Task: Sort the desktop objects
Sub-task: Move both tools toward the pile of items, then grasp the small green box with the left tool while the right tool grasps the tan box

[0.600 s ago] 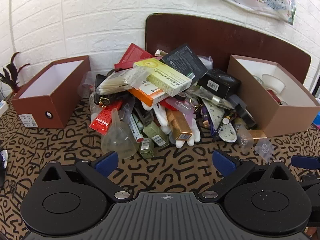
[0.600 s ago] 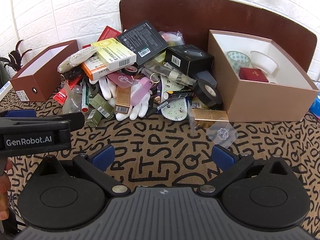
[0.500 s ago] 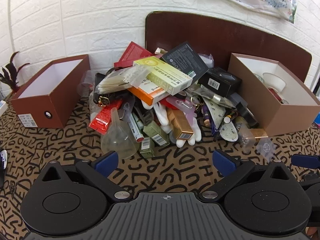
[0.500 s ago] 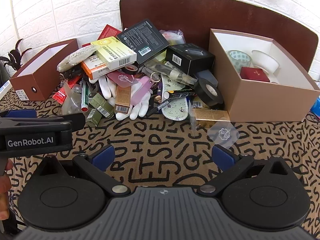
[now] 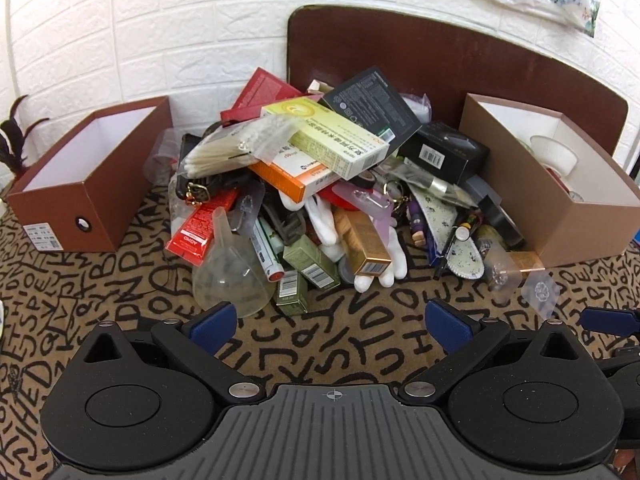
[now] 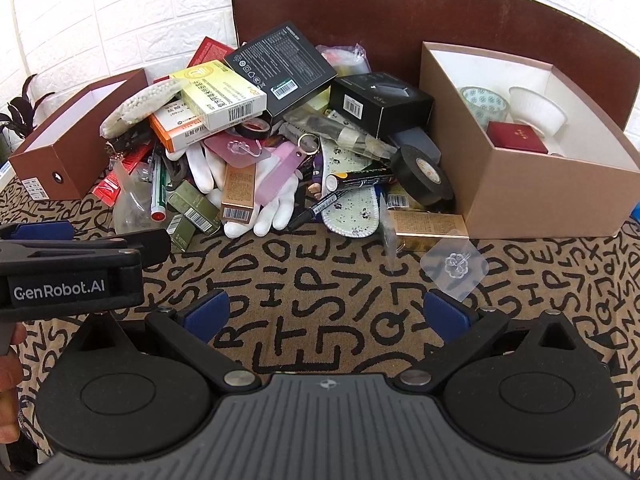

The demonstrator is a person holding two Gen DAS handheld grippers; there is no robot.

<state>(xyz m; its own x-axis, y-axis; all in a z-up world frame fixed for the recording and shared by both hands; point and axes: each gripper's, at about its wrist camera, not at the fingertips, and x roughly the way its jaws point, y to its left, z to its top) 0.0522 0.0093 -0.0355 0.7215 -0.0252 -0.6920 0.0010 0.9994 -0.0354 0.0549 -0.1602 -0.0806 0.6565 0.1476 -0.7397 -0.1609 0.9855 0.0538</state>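
A pile of mixed desktop objects (image 5: 320, 184) lies in the middle of the table; it also shows in the right wrist view (image 6: 280, 140). It holds a yellow medicine box (image 5: 328, 136), an orange box (image 5: 296, 178), a clear funnel (image 5: 232, 268), white gloves (image 6: 244, 196) and a black tape roll (image 6: 424, 174). My left gripper (image 5: 328, 326) is open and empty, a little short of the pile's front edge. My right gripper (image 6: 326, 314) is open and empty above the patterned cloth, with the left gripper's body (image 6: 72, 272) to its left.
An empty brown box (image 5: 80, 176) stands left of the pile. A tan box (image 6: 532, 148) on the right holds two bowls and a red case (image 6: 516, 136). A clear adhesive hook (image 6: 456, 264) lies in front of it. A dark chair back (image 5: 440, 60) stands behind.
Both grippers have edged slightly forward toward the pile. Both stay open and empty; no object has moved.
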